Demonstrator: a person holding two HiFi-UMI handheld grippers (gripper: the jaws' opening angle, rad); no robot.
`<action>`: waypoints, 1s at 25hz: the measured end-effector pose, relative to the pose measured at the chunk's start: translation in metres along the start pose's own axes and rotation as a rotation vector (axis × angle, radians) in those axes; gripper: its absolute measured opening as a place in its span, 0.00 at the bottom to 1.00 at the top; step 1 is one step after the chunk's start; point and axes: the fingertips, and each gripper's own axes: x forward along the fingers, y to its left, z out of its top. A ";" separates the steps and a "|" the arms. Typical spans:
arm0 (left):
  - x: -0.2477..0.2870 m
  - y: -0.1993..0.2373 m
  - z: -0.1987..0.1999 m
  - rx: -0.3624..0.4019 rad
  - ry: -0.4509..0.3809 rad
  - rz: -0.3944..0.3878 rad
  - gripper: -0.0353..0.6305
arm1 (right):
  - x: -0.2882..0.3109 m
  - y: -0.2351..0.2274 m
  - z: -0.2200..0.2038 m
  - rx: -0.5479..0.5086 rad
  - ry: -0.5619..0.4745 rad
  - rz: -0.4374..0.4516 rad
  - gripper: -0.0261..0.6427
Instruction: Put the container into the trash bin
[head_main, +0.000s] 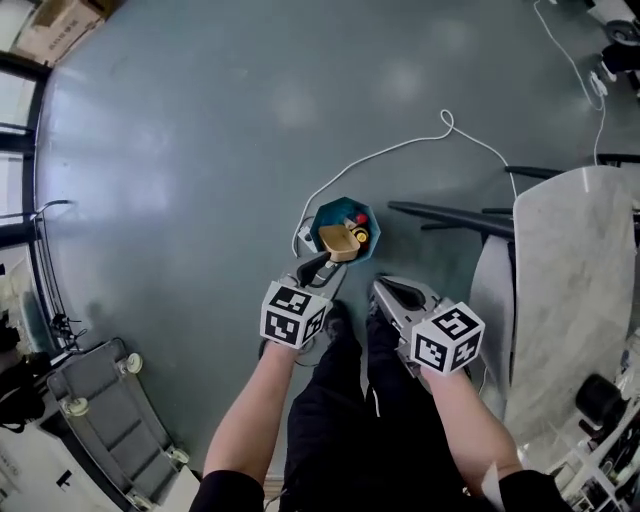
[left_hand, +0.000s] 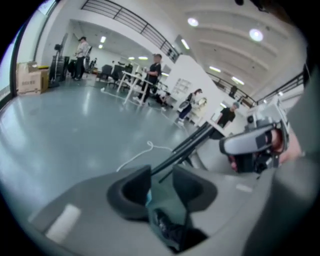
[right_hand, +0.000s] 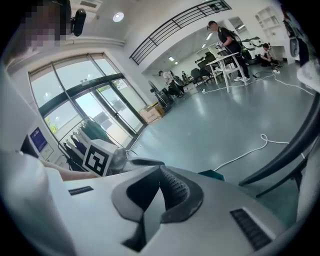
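Grey floor (head_main: 200, 150) all around teal bin (head_main: 328, 211)

Large indoor hall with a glossy grey-green floor (head_main: 200, 150). A white cable (head_main: 400, 150) loops across it. Tall glass doors (right_hand: 95, 112) stand at the far left, near a cardboard box (right_hand: 150, 114). White tables (right_hand: 225, 57) stand far off. Round ceiling lights (left_hand: 256, 34) shine above a railed balcony (left_hand: 130, 22).
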 end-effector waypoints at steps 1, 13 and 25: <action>-0.015 -0.008 0.014 0.025 -0.018 0.003 0.26 | -0.006 0.016 0.004 -0.016 0.008 0.013 0.03; -0.187 -0.102 0.138 0.094 -0.306 -0.052 0.07 | -0.102 0.147 0.030 -0.216 -0.022 0.041 0.03; -0.239 -0.166 0.184 0.140 -0.348 0.015 0.07 | -0.226 0.130 0.101 -0.247 -0.328 -0.071 0.03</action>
